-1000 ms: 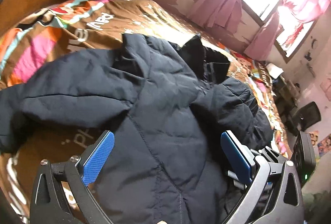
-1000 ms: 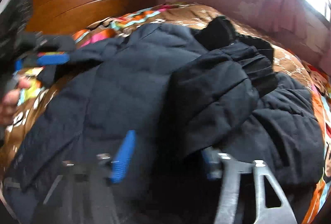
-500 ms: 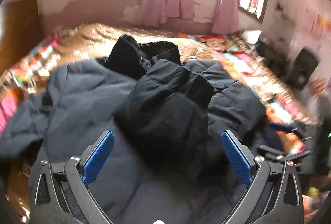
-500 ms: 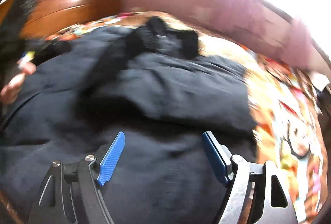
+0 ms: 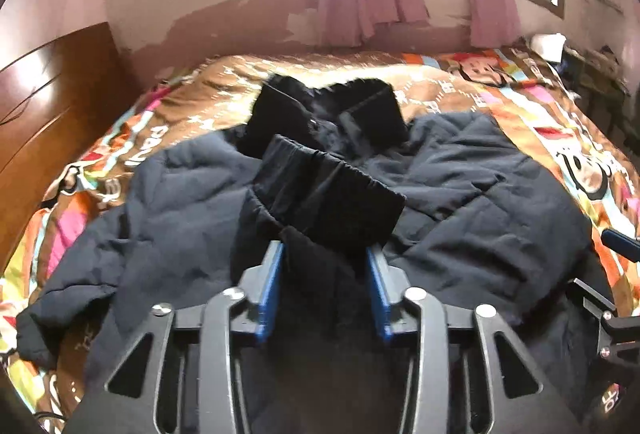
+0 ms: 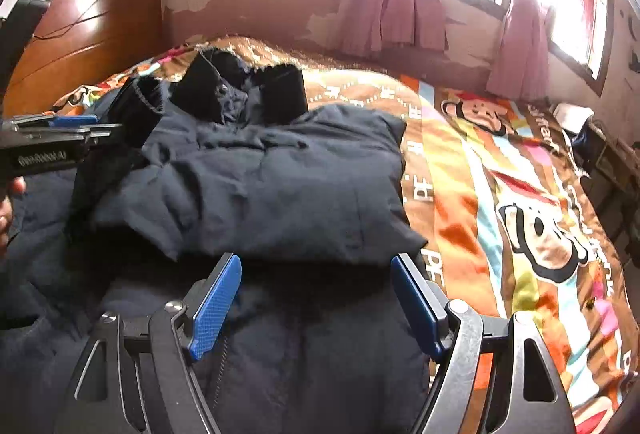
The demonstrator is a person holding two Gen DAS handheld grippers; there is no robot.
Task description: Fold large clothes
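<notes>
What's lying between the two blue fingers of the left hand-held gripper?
In the left wrist view, the folded-over sleeve of the dark jacket runs between the left hand-held gripper fingers, cuff end beyond them.

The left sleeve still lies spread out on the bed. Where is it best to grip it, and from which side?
Probably at the cuff end of the left sleeve, coming from the headboard side. The sleeve lies flat and stretched away from the jacket, so its free end lifts easily and can swing across, like the right sleeve.
</notes>
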